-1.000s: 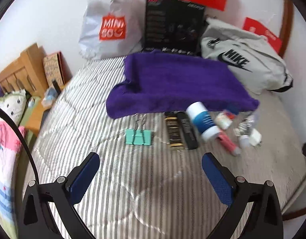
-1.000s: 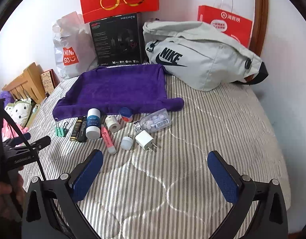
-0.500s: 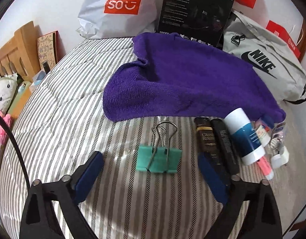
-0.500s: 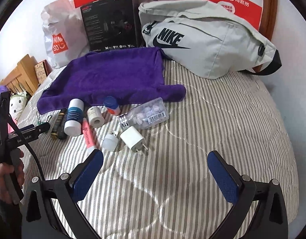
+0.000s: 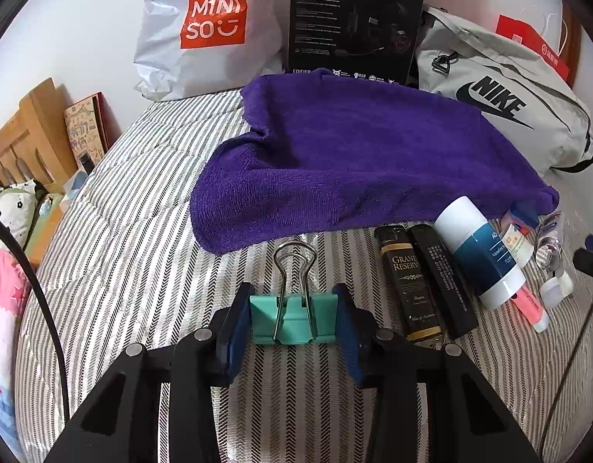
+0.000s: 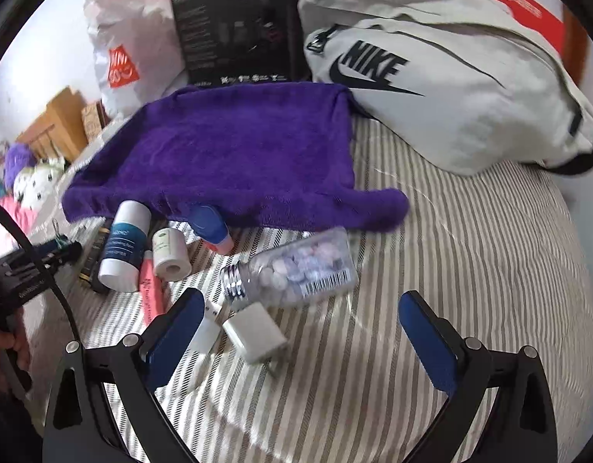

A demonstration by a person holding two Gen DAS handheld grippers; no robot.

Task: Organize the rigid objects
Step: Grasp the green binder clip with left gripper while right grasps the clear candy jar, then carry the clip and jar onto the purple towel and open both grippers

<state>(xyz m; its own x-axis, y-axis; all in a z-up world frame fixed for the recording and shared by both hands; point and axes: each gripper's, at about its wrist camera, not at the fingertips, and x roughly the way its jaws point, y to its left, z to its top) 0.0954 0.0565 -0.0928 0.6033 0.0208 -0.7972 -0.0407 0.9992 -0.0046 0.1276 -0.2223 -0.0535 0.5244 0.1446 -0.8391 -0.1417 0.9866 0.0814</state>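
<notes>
On the striped bed the left gripper has its blue pads pressed against both sides of a teal clip, which lies flat on the cover with its wire handles pointing toward the purple towel. The clip sits just short of the towel's near edge. To its right lie two dark tubes side by side, then a white-and-blue bottle with its top touching the towel, and a pink stick beyond it.

The right gripper hovers with its fingers spread wide and nothing between them. Just ahead of it lie a white charger and a clear pill bottle on its side. A grey Nike bag, a black box and a Miniso bag stand against the wall behind the towel.
</notes>
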